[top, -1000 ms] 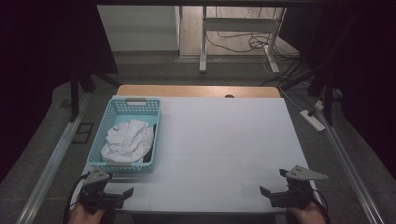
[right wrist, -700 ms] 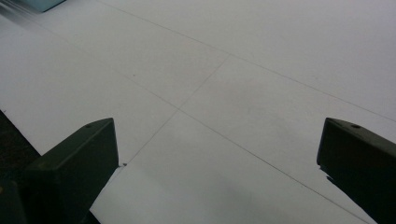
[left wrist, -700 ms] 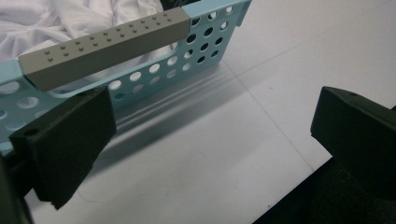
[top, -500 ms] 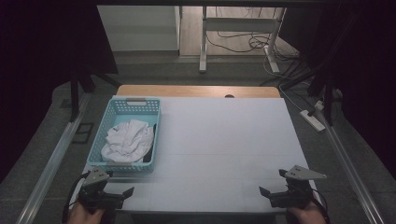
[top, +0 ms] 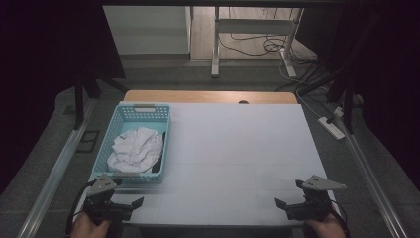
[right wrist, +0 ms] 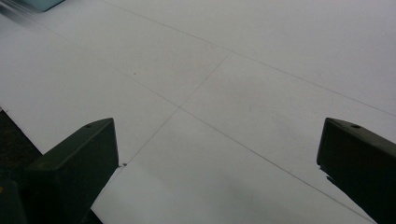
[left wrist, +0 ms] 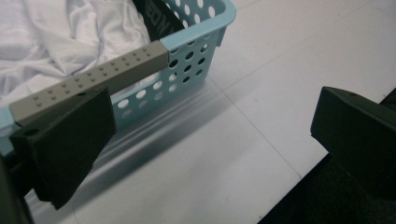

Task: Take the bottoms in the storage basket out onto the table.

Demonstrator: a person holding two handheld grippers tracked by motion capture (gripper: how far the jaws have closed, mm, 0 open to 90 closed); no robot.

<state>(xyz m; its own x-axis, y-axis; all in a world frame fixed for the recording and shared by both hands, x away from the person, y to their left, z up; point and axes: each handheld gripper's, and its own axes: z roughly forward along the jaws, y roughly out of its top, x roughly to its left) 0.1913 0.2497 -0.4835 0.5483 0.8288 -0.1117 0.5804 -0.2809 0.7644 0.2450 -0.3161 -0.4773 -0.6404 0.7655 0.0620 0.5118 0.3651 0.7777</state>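
A white cloth (top: 133, 148) is seen crumpled inside a light blue perforated basket (top: 143, 111) at the left of the white worktop (top: 237, 148), with a dark item (top: 157, 161) tucked against the basket's right wall. The left claw (top: 130, 204) is held at the near edge of the worktop, just in front of the basket, with its jaws spread wide and nothing between them; in the left gripper view the basket's near corner (left wrist: 205, 51) is seen just beyond one jaw. The right claw (top: 287, 204) is held at the near right edge, well apart from the basket, likewise released and empty over bare worktop. If the cloth is to be lifted out, the rim could be struck by the left claw on the way in, and the light basket could be pushed or tipped. A shallow pinch could also catch a single fold, so that the cloth is dragged over the rim or slips free.
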